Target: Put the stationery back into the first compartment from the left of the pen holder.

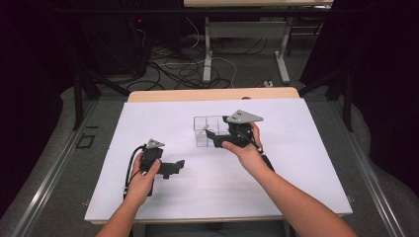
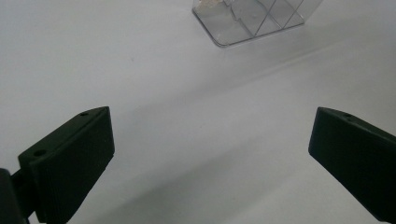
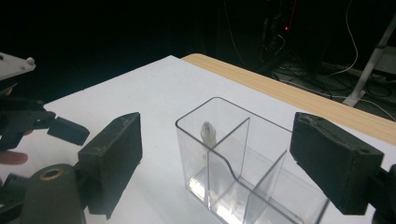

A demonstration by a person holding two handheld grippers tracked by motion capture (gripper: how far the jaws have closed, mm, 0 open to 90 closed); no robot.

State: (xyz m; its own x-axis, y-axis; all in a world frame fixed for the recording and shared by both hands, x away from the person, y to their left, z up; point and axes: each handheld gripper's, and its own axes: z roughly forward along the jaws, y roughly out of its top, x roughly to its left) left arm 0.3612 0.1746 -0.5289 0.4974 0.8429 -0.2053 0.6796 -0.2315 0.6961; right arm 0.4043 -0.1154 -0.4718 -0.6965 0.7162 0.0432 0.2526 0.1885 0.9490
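Both tongs gape empty, right tongs over a clear organizer holding perhaps a small white piece.

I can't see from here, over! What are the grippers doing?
Left gripper open, over bare table. Right gripper open by clear box. Small white thing inside end compartment. Nothing in the way.

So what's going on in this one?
A person at a white-covered table holds a gripper in each hand. The right gripper is at a clear plastic organizer with divided compartments, its jaws open on either side of it and not pressing on it. A small white object stands in one end compartment. The left gripper is open with nothing between its jaws, low over bare table nearer the person.
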